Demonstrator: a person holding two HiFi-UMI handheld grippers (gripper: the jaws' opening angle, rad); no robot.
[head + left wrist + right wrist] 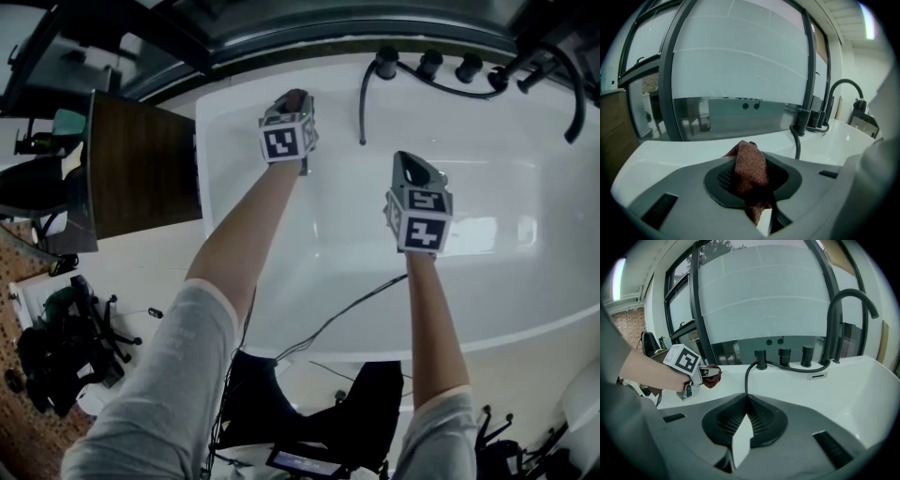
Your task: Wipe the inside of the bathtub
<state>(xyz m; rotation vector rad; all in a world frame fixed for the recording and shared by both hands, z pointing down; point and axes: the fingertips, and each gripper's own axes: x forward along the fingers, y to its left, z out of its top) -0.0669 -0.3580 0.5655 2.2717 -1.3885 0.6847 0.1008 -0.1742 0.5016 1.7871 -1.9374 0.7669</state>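
Note:
The white bathtub [525, 281] fills the middle of the head view. My left gripper [296, 99] hangs over the tub's far left corner, shut on a reddish-brown cloth [751, 171] bunched between its jaws. The right gripper view shows that left gripper [710, 373] from the side, with the cloth [711, 379] sticking out at its tip. My right gripper [412, 165] hovers over the tub's middle, shut with nothing between its pads [761, 418]. It points at the far rim, below the taps.
Three black tap knobs [427, 64] and a black shower hose [362, 103] sit on the far rim, with a tall curved black spout [847, 297] to the right. A dark wooden cabinet [141, 164] stands left of the tub. Cables [328, 323] trail over the near rim.

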